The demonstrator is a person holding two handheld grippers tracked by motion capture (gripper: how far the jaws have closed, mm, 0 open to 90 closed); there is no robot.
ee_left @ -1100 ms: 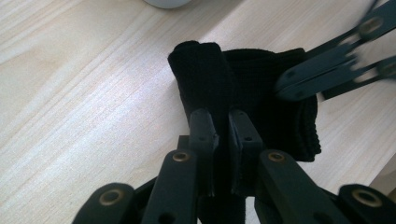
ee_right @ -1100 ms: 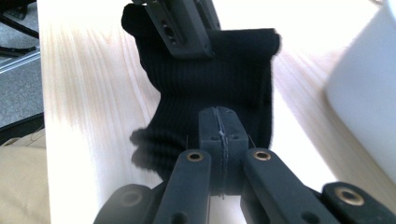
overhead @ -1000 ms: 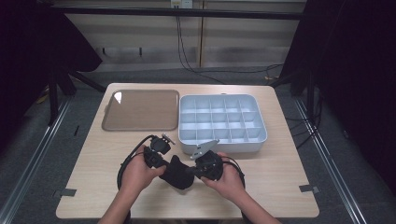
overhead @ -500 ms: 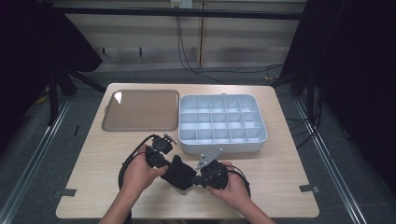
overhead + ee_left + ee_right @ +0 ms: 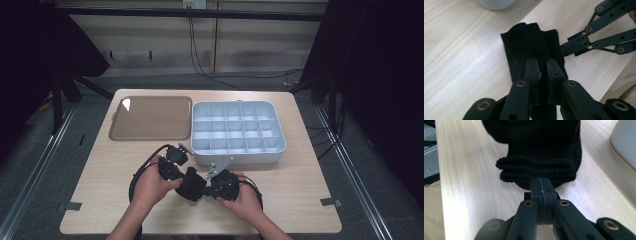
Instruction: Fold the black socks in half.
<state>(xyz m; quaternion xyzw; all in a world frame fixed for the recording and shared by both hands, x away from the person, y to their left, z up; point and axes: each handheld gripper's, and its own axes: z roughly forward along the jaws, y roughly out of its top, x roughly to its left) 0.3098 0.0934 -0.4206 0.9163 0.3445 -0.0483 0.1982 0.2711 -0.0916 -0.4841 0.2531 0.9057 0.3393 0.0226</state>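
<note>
Black knitted sock (image 5: 192, 183) on the wooden table (image 5: 300, 185) just before the grey compartment box (image 5: 237, 132), left gripper (image 5: 541, 75) clamped on its fabric, right gripper (image 5: 541, 192) closed tight at its ribbed cuff, brown tray (image 5: 151, 117) left of the box

Brown tray (image 5: 150, 118) and grey compartment box (image 5: 237, 131) side by side on wooden table (image 5: 310, 180).

No legible text, label, brand mark, number or sign found in any of the three views. The black ribbed knitted fabric piece (image 5: 529, 47) bears no tag or print on its exposed face. The light wooden table top (image 5: 300, 185), the brown flat rectangular tray (image 5: 150, 117) and the pale grey plastic compartment box (image 5: 237, 131) carry no visible markings.
</note>
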